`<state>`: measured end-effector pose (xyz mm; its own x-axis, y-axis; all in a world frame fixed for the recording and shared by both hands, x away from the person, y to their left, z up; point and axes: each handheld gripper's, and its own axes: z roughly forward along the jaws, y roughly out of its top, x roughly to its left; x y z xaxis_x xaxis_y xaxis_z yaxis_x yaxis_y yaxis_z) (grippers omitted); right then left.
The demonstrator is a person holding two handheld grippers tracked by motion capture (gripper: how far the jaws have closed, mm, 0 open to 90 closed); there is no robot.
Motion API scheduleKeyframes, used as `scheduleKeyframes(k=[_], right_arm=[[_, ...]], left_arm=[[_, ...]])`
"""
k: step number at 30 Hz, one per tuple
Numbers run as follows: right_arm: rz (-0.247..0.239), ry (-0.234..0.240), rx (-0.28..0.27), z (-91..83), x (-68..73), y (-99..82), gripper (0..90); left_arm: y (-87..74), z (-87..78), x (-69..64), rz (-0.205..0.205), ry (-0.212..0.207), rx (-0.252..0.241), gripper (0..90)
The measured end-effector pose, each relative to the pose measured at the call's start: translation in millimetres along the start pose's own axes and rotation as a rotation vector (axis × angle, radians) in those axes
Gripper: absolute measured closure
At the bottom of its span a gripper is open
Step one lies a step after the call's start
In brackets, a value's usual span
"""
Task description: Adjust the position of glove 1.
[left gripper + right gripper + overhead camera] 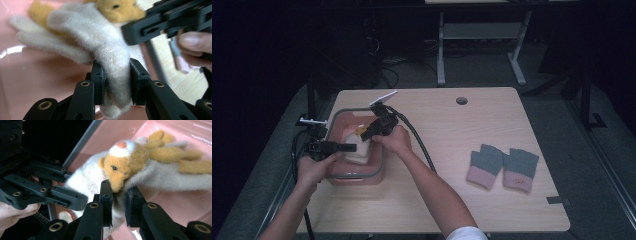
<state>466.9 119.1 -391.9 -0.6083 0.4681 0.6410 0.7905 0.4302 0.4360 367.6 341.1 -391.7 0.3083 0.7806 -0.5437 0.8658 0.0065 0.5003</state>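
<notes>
Left gripper: in the high view it lay level over the near-left part of the pink bin, jaws pointing toward the table's right. In its own view the two pads were clamped on a fold of the cream glove, the knit bulging out above and below them.

Right gripper: in the high view it came in from the far-right side of the bin, tilted down toward the left gripper. In its own view the jaws stood on either side of a fold of the same glove just under the bear's head, with a narrow gap showing between the pads and the knit; whether they still pressed on it could not be told.

Cream glove: a fuzzy off-white knitted glove with a tan bear's head sewn on it; it hung between the two grippers inside the bin, its fingers spread toward the bin's pink wall.

Pink bin: a rounded-corner plastic bin with a grey rim, standing at the left of the table.

Grey gloves: a pair of fingerless gloves with pink cuffs, lying flat side by side at the table's right, well apart from the bin.

Table: light wood top, with a round cable hole near its far edge.
</notes>
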Motion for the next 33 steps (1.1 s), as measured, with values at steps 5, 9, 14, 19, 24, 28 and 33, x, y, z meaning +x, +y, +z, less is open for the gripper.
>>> scheduleKeyframes(k=[5,9,14,19,24,28,33], right_arm=[[-0.011,-0.031,0.024,2.2,0.5,-0.1,75.8],[-0.021,-0.046,0.043,3.5,1.9,-0.2,72.8],[-0.032,-0.063,0.052,1.5,3.3,-0.3,69.8],[-0.044,-0.071,0.047,-1.9,4.0,-0.4,67.0],[-0.057,-0.069,0.030,-9.0,5.4,0.1,67.1],[-0.059,-0.073,0.026,-13.4,5.9,-0.7,66.7],[-0.069,-0.068,0.007,-21.9,7.7,-3.3,65.7]], left_arm=[[-2.8,3.2,3.5,-0.002,0.049,0.024,69.1],[-4.7,6.2,1.7,0.025,0.107,0.062,69.1],[-6.7,8.2,1.9,0.021,0.133,0.085,68.4],[-8.5,9.6,2.2,0.012,0.156,0.093,67.6],[-9.3,8.6,1.4,0.019,0.180,0.117,62.4],[-6.6,3.6,-0.6,0.028,0.202,0.108,57.1],[1.6,-9.2,-5.5,0.049,0.225,0.078,54.6]])
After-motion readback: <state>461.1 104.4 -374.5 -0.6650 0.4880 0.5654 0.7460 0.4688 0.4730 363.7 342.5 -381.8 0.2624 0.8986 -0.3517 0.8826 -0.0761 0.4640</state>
